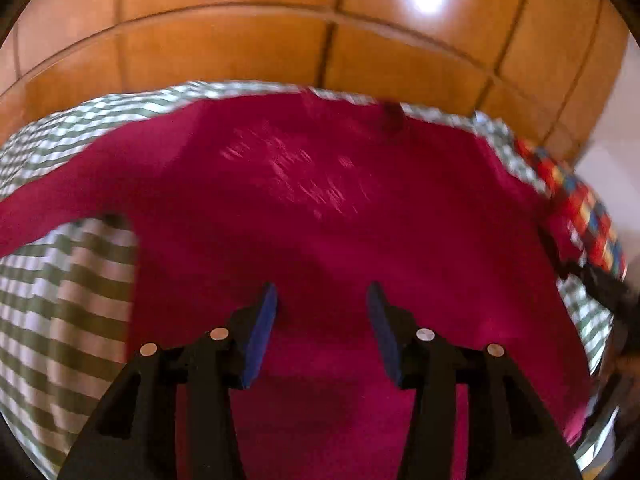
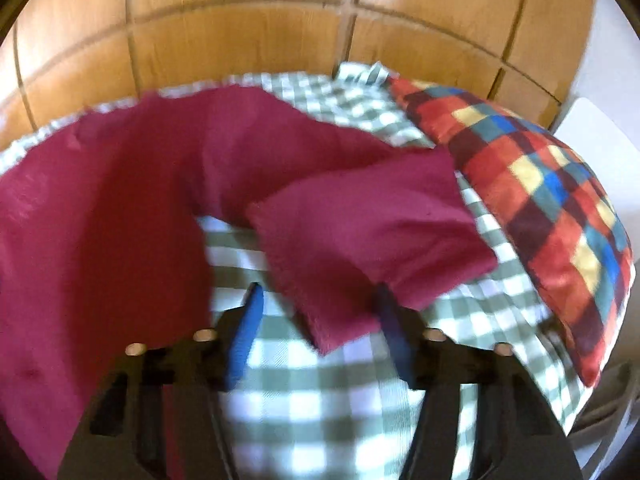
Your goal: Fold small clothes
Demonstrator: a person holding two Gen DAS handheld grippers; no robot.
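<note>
Red shirt (image 1: pixel 320 200) spread over the green-checked bedsheet (image 1: pixel 60 320), body lying mostly flat, pale print on the chest. Wooden panelling (image 1: pixel 280 40) runs behind the far edge of the bed. A multicoloured checked pillow (image 2: pixel 540 200) sits at the right, just beside the shirt's right sleeve (image 2: pixel 360 232).

Left tool (image 1: pixel 322 296) — jaws wide, nothing between them, hovering over the lower middle of the shirt body. Whether the tips touch the cloth I cannot tell; the view is motion-blurred.

Right tool (image 2: pixel 318 300) — jaws also wide, straddling the near corner of the right sleeve. The sleeve cuff lies between the blue pads (image 2: pixel 246 332) but they are not closed on it. The sleeve is bent across the sheet, its end pointing near, with bare sheet showing between it and the shirt body.

Step in hand, as I read it: early stage, garment laid out, first fold not yet made. Right tool looks set to take the sleeve.

Next move calls for closing the right jaws on the sleeve end, then lifting and carrying it left across the chest so it lies flat on the body. Left tool would best pin the body so it does not drag. Risk — thin knit may slip from the pads or bunch under the sleeve.
</note>
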